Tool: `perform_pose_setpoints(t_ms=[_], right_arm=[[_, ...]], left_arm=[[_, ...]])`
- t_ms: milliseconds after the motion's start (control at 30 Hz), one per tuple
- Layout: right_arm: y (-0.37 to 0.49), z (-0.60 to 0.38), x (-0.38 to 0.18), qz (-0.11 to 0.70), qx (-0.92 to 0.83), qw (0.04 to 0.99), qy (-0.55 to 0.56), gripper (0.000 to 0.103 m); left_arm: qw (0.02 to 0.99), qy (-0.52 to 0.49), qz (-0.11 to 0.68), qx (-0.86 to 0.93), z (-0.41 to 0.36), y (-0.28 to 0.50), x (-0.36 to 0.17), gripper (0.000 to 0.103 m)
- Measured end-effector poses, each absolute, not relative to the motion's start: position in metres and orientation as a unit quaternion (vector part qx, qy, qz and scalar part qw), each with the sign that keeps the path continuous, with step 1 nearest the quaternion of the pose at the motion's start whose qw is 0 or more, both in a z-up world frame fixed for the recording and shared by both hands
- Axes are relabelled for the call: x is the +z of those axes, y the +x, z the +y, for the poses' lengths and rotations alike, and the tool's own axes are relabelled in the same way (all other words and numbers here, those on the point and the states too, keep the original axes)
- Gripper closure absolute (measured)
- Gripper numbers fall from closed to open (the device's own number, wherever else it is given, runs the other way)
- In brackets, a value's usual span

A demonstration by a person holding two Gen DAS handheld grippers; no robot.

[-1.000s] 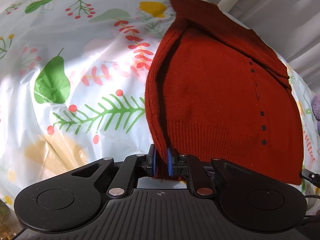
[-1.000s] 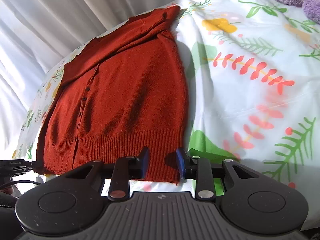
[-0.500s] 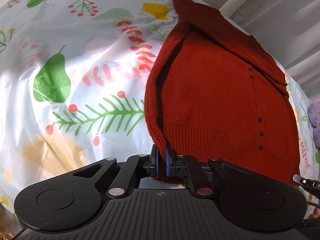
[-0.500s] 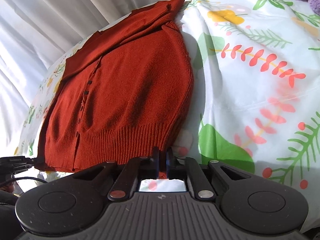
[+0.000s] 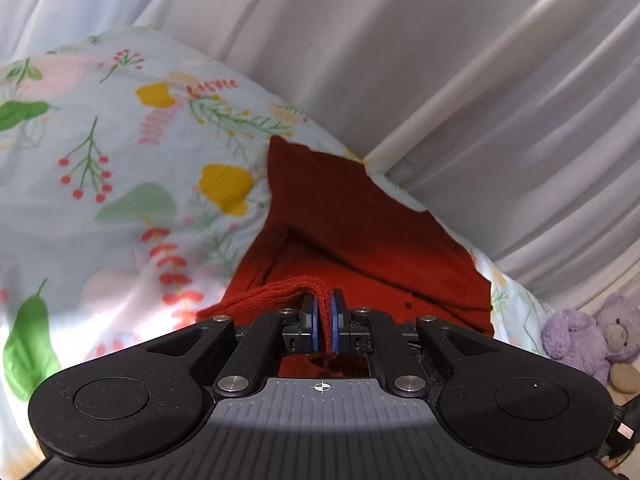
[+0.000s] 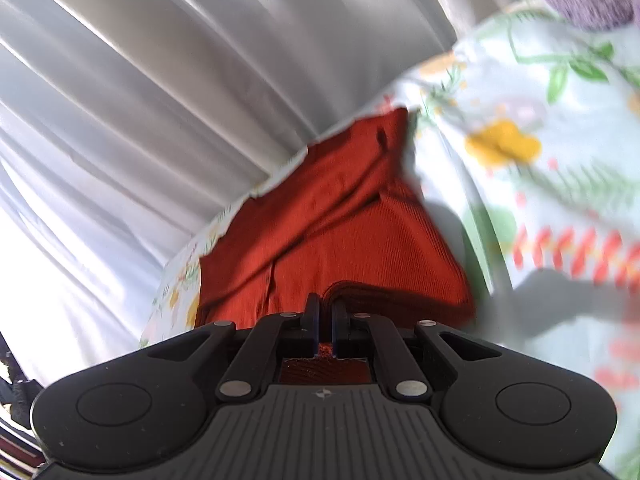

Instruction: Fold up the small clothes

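A red knitted sweater [image 5: 360,240] lies in the middle of each picture on a bed sheet [image 5: 100,168] with flowers and leaves on it. Its ribbed bottom edge is lifted off the sheet and bends over at the front. In the left wrist view, the left gripper [image 5: 325,324] sits at the bottom middle, tipped down toward the bed, and its blue pads are pressed together, pinching the red edge. In the right wrist view, the right gripper [image 6: 325,326] is at the bottom middle too, also tipped down, and it is squeezed tight on the red edge. White curtains [image 5: 400,60] fill the top. A purple teddy bear [image 5: 592,336] sits at the lower right of the left wrist view.
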State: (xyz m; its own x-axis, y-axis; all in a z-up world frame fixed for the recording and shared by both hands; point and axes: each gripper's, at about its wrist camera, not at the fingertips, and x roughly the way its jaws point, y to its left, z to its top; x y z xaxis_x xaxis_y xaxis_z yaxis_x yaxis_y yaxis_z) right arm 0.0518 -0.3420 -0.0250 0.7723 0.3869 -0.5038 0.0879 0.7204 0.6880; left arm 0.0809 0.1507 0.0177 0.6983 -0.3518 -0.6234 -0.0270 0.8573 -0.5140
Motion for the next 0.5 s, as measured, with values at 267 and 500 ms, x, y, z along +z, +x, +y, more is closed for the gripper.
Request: perform_pose_setpoints(t_ms=[267,500], right_arm=[[0.109,-0.339,-0.023,0.313,0.014,0.908,0.277,0.098],[0.141,-0.331,-0.042,0.345,-0.021,0.909,0.235,0.098]], left_arm=[[0.885,-0.222,0.403,-0.07,0.138,0.148,-0.005,0.095],[0.879,-0.214,0.424,-0.051,0.137,0.177,-0.026,0.094]])
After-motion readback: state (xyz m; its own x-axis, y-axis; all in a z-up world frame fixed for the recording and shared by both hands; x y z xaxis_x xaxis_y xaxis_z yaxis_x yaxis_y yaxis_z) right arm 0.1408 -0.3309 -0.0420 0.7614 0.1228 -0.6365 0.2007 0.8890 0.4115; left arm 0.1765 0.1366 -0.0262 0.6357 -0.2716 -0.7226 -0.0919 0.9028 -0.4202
